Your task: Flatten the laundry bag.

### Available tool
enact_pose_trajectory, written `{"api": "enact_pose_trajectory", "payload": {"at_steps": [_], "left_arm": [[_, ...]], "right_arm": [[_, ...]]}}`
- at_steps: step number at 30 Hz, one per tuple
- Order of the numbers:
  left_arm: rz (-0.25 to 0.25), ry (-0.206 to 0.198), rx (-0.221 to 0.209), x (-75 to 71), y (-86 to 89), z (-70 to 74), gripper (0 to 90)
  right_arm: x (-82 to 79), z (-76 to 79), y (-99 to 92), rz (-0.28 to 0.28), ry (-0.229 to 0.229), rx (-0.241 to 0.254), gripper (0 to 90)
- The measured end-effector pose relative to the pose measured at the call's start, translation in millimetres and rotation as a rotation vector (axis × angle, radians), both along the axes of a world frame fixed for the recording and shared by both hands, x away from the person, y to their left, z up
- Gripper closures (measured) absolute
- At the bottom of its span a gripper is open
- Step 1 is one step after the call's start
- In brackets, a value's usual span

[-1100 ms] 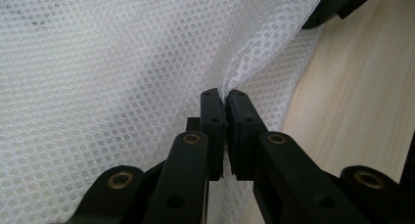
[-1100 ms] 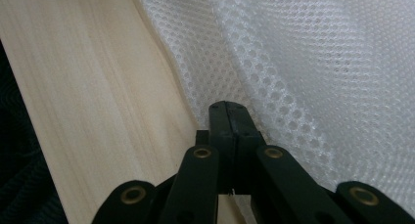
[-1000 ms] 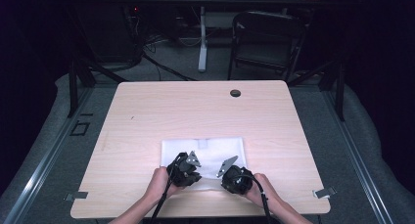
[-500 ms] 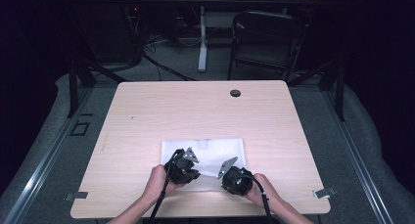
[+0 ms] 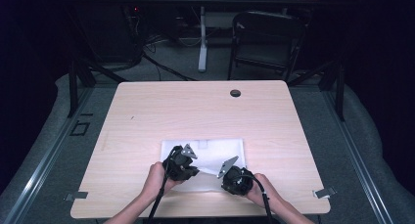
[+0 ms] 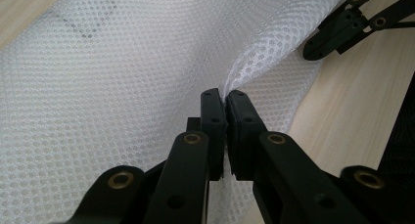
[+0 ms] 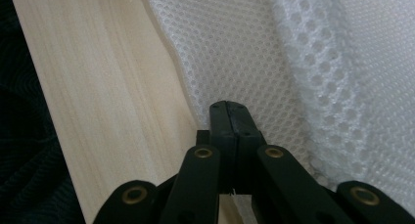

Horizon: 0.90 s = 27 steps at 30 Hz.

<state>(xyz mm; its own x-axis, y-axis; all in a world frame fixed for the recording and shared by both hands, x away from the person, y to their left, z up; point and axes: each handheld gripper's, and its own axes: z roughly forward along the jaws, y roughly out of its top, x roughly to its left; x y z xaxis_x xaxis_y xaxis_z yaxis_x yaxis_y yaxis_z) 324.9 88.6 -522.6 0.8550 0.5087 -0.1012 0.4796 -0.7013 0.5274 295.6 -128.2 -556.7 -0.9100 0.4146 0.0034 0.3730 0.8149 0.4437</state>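
2 black grippers (image 5: 182,164) (image 5: 237,179): brass-coloured rivets, grey three-cornered plates, black cables.

No text, label or number is legible.

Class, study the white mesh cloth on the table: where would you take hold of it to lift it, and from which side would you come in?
Grip the white mesh cloth along its near edge, coming from the person's side. It lies flat and thin, so only an edge offers jaws a pinch. Both the left gripper and right gripper are shut on that near edge.
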Motion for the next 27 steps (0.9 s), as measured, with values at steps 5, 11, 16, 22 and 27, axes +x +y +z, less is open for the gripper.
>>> {"api": "enact_pose_trajectory", "payload": {"at_steps": [5,11,16,22,27], "left_arm": [[0.004,-0.007,-0.002,1.5,0.8,1.7,86.5],[0.021,-0.009,-0.019,4.4,2.8,7.0,86.6],[0.033,-0.026,-0.021,7.8,4.5,13.2,86.7],[0.045,-0.054,-0.014,16.3,6.2,21.7,86.7],[0.056,-0.065,-0.011,20.9,7.9,29.4,86.7]], "right_arm": [[-0.2,0.0,0.0,-0.003,0.000,0.000,90.0],[-0.3,0.5,0.7,-0.005,-0.001,-0.008,90.0],[-0.7,0.6,1.1,0.001,-0.010,-0.017,90.0],[-0.4,0.9,1.2,-0.001,-0.006,-0.020,90.0],[-0.6,1.6,1.8,0.001,-0.005,-0.030,90.0]]}}
